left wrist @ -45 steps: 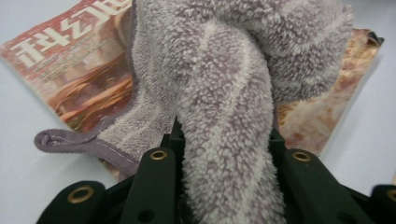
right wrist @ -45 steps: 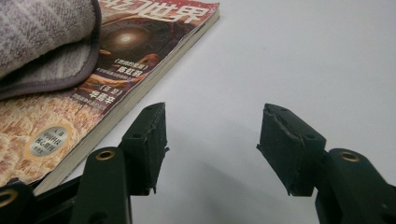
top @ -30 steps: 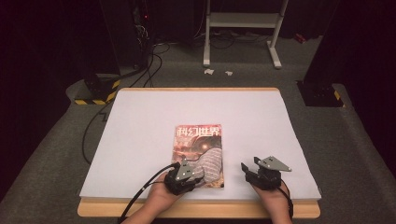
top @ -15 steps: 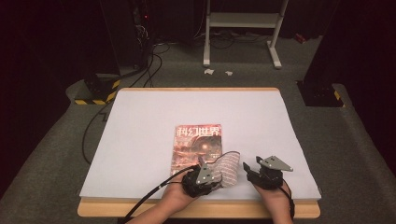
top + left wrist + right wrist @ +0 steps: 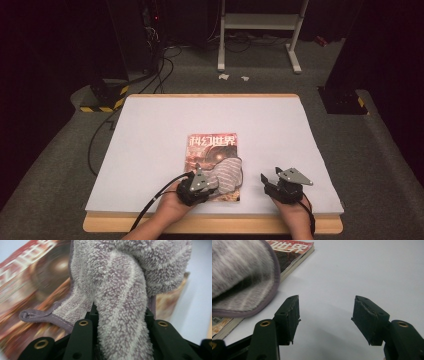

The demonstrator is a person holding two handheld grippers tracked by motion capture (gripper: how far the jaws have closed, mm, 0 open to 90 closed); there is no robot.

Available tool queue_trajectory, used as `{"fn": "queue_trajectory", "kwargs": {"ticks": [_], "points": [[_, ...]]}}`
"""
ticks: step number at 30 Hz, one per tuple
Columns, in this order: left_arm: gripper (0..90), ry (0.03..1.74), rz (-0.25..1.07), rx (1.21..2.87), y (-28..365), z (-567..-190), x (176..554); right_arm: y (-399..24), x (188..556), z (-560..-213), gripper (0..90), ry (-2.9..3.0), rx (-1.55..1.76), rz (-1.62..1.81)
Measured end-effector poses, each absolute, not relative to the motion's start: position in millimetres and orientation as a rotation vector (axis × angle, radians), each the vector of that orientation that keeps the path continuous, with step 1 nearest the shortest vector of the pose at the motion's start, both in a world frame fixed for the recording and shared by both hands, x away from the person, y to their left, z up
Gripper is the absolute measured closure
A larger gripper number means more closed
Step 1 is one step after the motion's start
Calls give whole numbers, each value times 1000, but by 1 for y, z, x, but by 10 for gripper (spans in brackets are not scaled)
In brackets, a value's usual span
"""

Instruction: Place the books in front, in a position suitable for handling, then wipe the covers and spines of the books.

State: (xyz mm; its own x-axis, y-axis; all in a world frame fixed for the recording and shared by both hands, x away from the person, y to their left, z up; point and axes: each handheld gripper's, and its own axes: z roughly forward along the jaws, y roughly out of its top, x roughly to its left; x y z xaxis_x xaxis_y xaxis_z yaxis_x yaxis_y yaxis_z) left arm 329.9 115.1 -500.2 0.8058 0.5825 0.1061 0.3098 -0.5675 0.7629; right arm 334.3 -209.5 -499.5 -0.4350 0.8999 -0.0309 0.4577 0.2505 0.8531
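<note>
— Two grippers down low; the left gripper (image 5: pixel 200 184) has its jaws clamped on the grey cloth (image 5: pixel 227 172), draped over the magazine (image 5: pixel 210 150).

— Right gripper (image 5: pixel 274 181) gapes empty beside it; my worry: dragging cloth could shove that magazine askew across the table (image 5: pixel 150 130).
</note>
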Motion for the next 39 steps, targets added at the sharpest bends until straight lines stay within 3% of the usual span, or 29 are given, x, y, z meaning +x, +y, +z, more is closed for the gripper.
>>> {"fn": "queue_trajectory", "kwargs": {"ticks": [13,39], "points": [[662,825,485,2134,183,-503,320,-208,335,-501,374,2004,1240,1092],[661,829,481,2116,175,-504,310,-203,342,-500,377,2012,1235,1090]]}}
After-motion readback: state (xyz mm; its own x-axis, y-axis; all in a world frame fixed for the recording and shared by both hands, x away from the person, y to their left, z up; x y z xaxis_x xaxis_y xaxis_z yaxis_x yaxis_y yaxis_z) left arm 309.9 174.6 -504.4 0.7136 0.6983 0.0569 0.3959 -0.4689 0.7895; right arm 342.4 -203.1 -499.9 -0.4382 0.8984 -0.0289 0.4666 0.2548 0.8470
